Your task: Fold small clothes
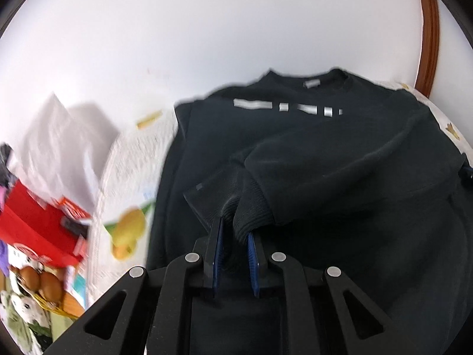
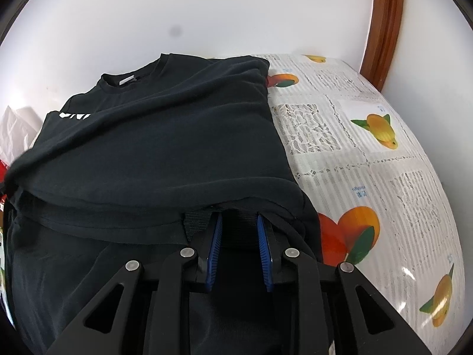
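Sweatshirt (image 1: 310, 153) front and centre, black, lying flat on the fruit-print tablecloth (image 2: 369, 153) with its collar toward the white wall (image 1: 207, 29) and a row of white marks across the chest. Left gripper (image 1: 235, 227) has its blue pads pinched on the ribbed cuff (image 1: 245, 210) of a sleeve that lies folded across the body of the garment; the cuff bunches up right between the fingertips. Over on the other side, the right gripper (image 2: 238, 220) has its fingertips tucked in under a folded edge of the same sweatshirt, near the garment's right side; black fabric fills the gap between the two blue pads, and they sit close together, clamped on the layers there. From the right wrist view the folded sleeve drapes in a long band across the torso, its lower edge just above the fingers. Tablecloth shows bare to the right of the garment, oranges and lemons printed on lace-patterned squares. Left of the sweatshirt, blurred, a red box (image 1: 38, 230), some crumpled white paper (image 1: 65, 148) and brown eggs (image 1: 38, 281). A curved wooden frame (image 2: 384, 23) stands against the wall at the far right.
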The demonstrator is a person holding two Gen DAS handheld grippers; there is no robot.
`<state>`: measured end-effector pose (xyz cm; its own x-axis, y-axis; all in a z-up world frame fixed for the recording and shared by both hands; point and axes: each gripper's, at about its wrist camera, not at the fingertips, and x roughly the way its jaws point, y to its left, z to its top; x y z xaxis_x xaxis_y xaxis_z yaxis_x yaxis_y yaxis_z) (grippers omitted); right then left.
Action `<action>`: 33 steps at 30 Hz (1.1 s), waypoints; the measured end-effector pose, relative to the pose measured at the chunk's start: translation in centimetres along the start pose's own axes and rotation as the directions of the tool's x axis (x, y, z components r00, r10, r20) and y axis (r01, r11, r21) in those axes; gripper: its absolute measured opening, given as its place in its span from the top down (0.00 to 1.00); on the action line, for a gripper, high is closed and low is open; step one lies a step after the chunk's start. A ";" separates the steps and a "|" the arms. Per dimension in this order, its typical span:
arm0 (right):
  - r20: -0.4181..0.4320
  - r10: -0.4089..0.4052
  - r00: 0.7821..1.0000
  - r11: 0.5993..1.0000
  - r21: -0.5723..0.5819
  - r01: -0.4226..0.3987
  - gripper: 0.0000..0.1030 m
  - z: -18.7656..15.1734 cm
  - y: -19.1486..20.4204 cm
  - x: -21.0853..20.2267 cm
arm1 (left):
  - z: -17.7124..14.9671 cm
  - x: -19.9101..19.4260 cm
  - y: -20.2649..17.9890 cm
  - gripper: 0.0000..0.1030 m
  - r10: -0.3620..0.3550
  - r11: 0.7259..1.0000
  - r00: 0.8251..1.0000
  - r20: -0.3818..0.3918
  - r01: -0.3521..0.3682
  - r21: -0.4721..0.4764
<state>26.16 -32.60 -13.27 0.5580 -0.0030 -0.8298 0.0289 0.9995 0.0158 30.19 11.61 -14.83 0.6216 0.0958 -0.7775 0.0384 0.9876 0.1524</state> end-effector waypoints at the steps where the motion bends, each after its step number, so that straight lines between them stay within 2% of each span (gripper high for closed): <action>1: -0.006 0.000 1.000 1.000 -0.003 0.000 0.79 -0.1 0.0 -0.3 | -0.4 0.2 0.0 0.85 -0.006 1.000 1.000 -0.005 0.006 -0.006; 5: 0.015 0.078 0.997 0.996 -0.034 -0.077 0.76 -0.5 0.0 -2.7 | -1.4 0.8 -0.5 0.78 -0.001 1.000 1.000 -0.021 0.001 -0.006; 9: 0.112 0.133 0.985 0.990 -0.072 -0.125 0.74 0.2 0.7 -5.7 | -2.2 0.8 0.2 0.75 -0.018 0.999 0.999 -0.033 0.016 -0.050; 11: 0.143 0.138 0.980 0.989 -0.072 -0.129 0.71 0.9 1.0 -5.7 | -2.6 0.5 1.0 0.72 -0.037 0.995 0.999 -0.030 0.035 -0.091; 13: 0.139 0.115 0.984 0.992 -0.057 -0.108 0.70 1.7 1.2 -4.3 | -2.8 0.2 1.5 0.70 -0.053 0.992 0.998 -0.035 0.048 -0.118; 17: 0.033 0.032 0.999 0.999 -0.008 -0.032 0.73 1.9 0.6 0.1 | -3.5 -0.5 2.2 0.67 -0.055 0.987 0.998 -0.043 0.048 -0.150; 18: 0.045 0.035 0.998 0.999 -0.006 -0.035 0.73 1.7 0.5 0.1 | -3.7 -0.6 2.3 0.64 -0.055 0.987 0.998 -0.043 0.048 -0.156; 23: 0.092 0.013 0.996 1.000 -0.002 -0.013 0.69 -0.1 0.0 -2.3 | -4.4 -1.8 2.7 0.60 -0.058 0.983 0.998 -0.029 0.052 -0.178; 26: 0.107 -0.035 0.994 0.999 0.017 0.033 0.68 -1.5 -0.8 -4.3 | -4.6 -2.7 2.7 0.59 -0.060 0.981 0.998 -0.021 0.055 -0.186; 28: 0.106 -0.028 0.994 1.000 0.016 0.026 0.68 -2.1 -1.3 -5.3 | -4.9 -3.7 2.6 0.50 -0.048 0.981 0.999 -0.006 0.046 -0.186; 30: 0.117 -0.031 0.993 0.999 0.023 0.029 0.68 -3.1 -2.1 -6.8 | -5.2 -4.8 2.4 0.49 -0.043 0.982 0.999 0.010 0.045 -0.184; 33: 0.144 -0.082 0.986 0.996 0.041 0.077 0.68 -4.2 -3.2 -8.4 | -5.9 -6.6 2.2 0.47 -0.047 0.982 0.999 0.027 0.051 -0.183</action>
<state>17.87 -35.63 -8.72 0.6673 -0.0895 -0.7394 0.1053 0.9941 -0.0252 21.57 13.89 -12.97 0.6401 0.0457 -0.7669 -0.0737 0.9973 -0.0021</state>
